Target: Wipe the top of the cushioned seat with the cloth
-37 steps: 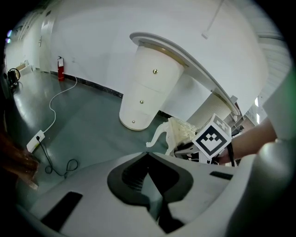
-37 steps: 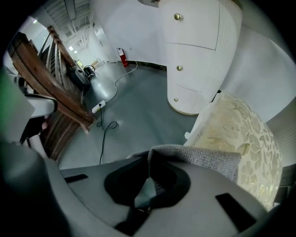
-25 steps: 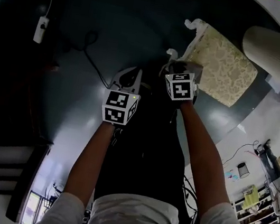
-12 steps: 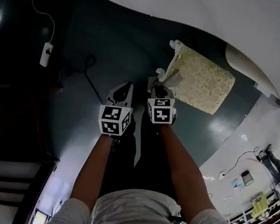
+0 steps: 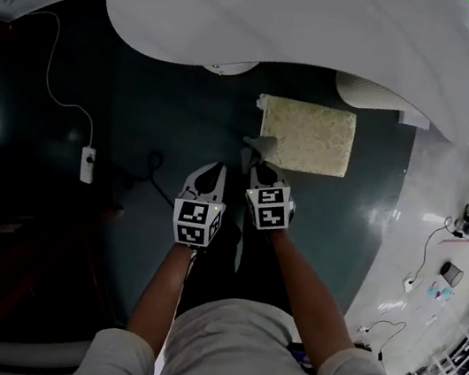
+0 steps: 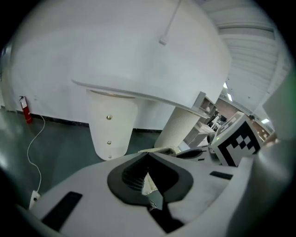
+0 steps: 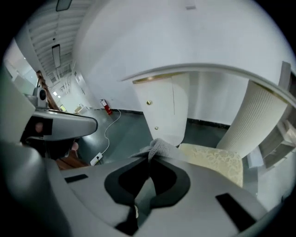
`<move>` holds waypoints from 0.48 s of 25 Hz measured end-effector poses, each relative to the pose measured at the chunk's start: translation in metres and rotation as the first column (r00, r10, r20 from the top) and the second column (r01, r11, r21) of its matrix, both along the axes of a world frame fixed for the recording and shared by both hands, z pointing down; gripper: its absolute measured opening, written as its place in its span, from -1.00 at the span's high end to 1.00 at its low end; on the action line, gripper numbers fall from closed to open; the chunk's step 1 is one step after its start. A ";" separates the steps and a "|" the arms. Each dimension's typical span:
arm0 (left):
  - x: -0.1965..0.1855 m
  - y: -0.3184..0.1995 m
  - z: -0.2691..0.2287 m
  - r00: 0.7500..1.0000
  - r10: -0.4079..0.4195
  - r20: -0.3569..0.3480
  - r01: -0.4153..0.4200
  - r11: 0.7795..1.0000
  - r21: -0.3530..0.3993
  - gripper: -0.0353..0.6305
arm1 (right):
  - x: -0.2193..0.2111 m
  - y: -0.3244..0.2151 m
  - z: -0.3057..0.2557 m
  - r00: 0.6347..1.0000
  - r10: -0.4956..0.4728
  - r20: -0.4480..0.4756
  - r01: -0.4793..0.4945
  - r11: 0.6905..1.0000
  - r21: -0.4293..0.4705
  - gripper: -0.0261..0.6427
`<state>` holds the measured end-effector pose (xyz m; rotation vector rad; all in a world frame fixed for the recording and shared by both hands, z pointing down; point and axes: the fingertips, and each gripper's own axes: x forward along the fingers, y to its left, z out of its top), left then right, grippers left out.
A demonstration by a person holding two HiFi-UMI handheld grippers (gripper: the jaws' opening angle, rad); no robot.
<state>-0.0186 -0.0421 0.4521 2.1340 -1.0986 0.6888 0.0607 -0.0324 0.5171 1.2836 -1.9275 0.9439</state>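
The cushioned seat (image 5: 308, 137) is a cream patterned square pad, low on the dark floor under the edge of a white table. In the right gripper view the seat (image 7: 213, 160) lies just beyond the jaws, to the right. My right gripper (image 5: 261, 166) is shut on a grey cloth (image 5: 256, 148), whose bunched end (image 7: 160, 147) sticks up past the closed tips at the seat's near-left corner. It is unclear whether the cloth touches the seat. My left gripper (image 5: 209, 171) is beside it on the left, over bare floor, shut with nothing in its jaws (image 6: 147, 156).
A large curved white tabletop (image 5: 291, 21) overhangs the seat. Under it stand a white pedestal (image 7: 165, 109) and a ribbed white column (image 7: 252, 120). A power strip with a white cable (image 5: 88, 163) and a dark cable (image 5: 153, 179) lie on the floor to the left.
The head view has swung round, so the tabletop now fills its top and the seat lies straight ahead. Both grippers stay shut near the seat's corner, the cloth still in the right one.
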 end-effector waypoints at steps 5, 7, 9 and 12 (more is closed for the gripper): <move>0.002 0.031 -0.061 0.994 0.105 -0.016 -0.104 0.992 0.065 0.85 | 0.008 0.007 -0.076 0.992 -0.043 -0.121 0.064 0.983 0.171 0.88; -0.006 0.041 -0.085 0.992 0.121 -0.021 -0.119 0.988 0.095 0.85 | 0.003 0.014 -0.107 0.994 -0.022 -0.106 0.045 0.975 0.219 0.88; -0.015 0.046 -0.115 0.991 0.131 -0.024 -0.126 0.982 0.144 0.85 | 0.000 0.021 -0.140 0.995 0.018 -0.100 0.008 0.966 0.257 0.88; -0.029 0.054 -0.158 0.988 0.152 -0.020 -0.143 0.961 0.238 0.85 | 0.002 0.036 -0.194 0.990 0.089 -0.106 -0.048 0.940 0.336 0.88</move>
